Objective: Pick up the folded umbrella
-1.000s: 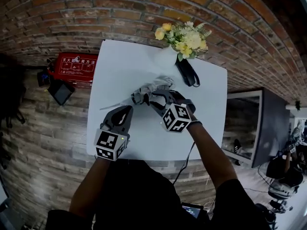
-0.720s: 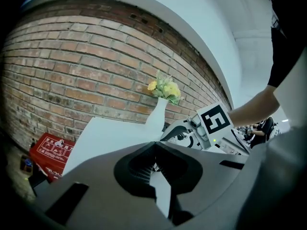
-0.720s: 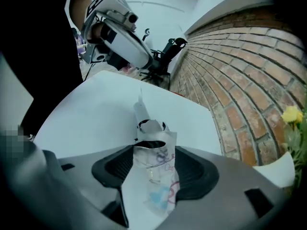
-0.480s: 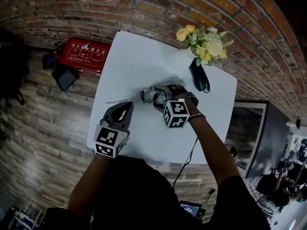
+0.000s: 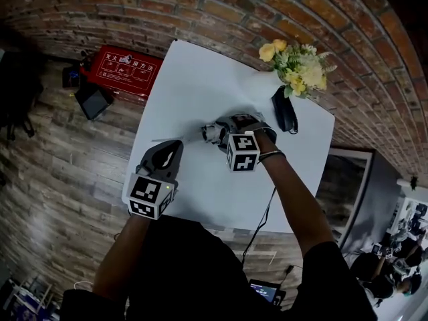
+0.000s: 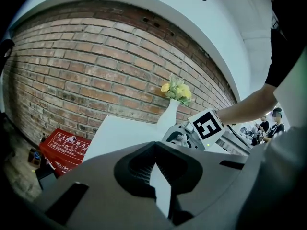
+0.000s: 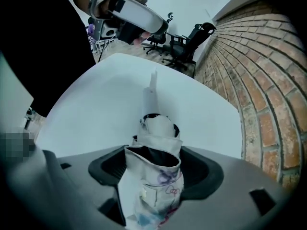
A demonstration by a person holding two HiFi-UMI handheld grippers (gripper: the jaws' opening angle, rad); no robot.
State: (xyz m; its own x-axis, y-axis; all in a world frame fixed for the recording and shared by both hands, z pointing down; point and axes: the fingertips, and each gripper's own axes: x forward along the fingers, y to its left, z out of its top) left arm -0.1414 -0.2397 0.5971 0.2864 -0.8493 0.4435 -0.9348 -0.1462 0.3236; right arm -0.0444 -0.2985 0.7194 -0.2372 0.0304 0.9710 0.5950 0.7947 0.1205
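The folded umbrella [image 5: 214, 132], pale patterned fabric with a thin shaft poking out to the left, lies mid-table on the white table [image 5: 194, 79]. My right gripper [image 5: 234, 126] points steeply down over its bundled end. Its jaws are opening, and in the right gripper view the umbrella [image 7: 154, 128] stands between them with white table showing beside the fabric. My left gripper [image 5: 175, 146] rests low near the shaft's tip, jaws together and empty. In the left gripper view its tips [image 6: 154, 163] meet, and the right gripper's marker cube [image 6: 207, 127] shows beyond.
A white vase of yellow flowers [image 5: 297, 65] stands at the table's far right corner, a black object [image 5: 284, 112] beside it. A red box [image 5: 124, 69] and a black item [image 5: 93, 100] sit on the wooden floor to the left. Behind runs a brick wall [image 6: 96, 75].
The right gripper has come down and tipped steeply over the umbrella, its jaws spreading wider. The left gripper shifted slightly toward the umbrella's shaft.
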